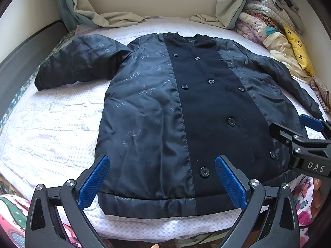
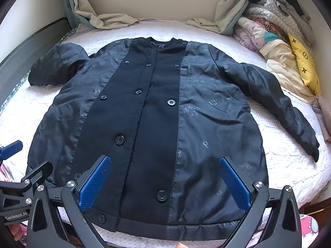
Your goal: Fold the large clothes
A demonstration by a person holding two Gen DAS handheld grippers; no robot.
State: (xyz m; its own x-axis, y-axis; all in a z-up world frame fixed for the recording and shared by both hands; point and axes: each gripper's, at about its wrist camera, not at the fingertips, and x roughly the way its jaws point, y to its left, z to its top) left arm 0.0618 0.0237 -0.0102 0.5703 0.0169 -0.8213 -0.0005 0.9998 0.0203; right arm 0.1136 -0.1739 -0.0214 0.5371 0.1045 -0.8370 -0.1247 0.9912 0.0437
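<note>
Since the dark button-front jacket [image 1: 186,111] is lying flat and face up on the white bedspread [image 1: 51,124], sleeves out, I'd grab one sleeve first and fold it across the chest without dragging the body. Left gripper [image 1: 162,183] and right gripper [image 2: 165,184] both hover over the hem, jaws wide apart, holding nothing. Only the right wrist view shows the right sleeve [image 2: 275,103] down to its cuff.
</note>
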